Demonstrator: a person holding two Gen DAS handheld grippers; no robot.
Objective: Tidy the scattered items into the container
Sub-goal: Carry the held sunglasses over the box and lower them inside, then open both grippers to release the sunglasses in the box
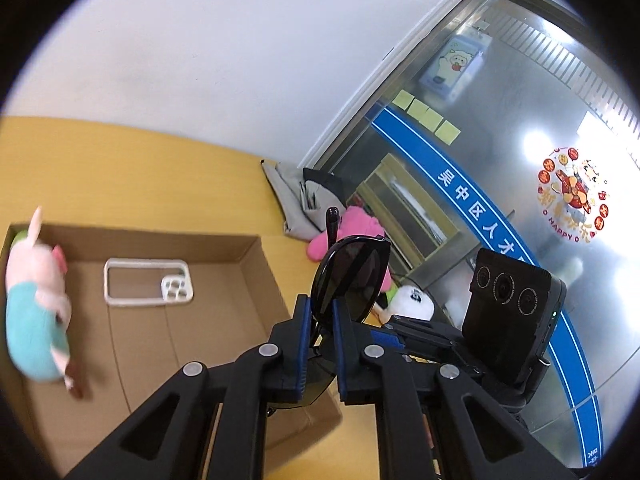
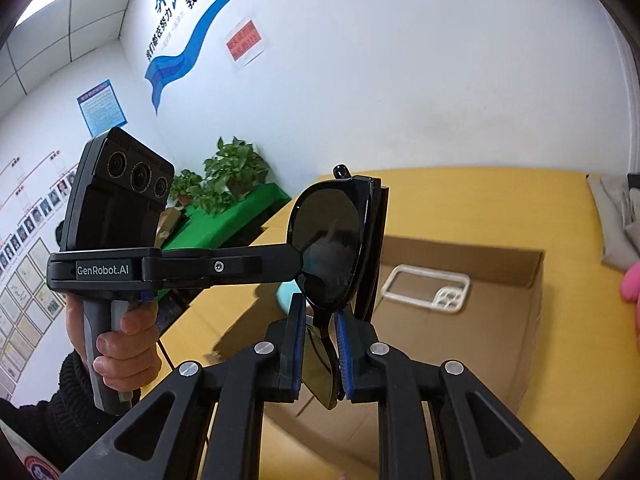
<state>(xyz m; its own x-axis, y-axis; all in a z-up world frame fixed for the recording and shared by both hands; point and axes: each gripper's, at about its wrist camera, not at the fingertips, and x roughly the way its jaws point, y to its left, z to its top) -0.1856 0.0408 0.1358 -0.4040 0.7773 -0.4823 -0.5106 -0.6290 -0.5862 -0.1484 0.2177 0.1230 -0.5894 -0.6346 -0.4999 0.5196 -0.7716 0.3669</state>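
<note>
Both my grippers pinch the black sunglasses (image 1: 352, 276) at once: the left gripper (image 1: 322, 320) clamped on one lens, the right gripper (image 2: 318, 334) clamped on the other, up above the cardboard box (image 1: 224, 240). Down inside lie a white phone case (image 1: 148, 282) and a plush pig (image 1: 36, 304).

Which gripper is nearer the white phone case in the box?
Left, marginally; both grippers clamp the sunglasses above the box's near edge, the phone case lying beyond them.
</note>
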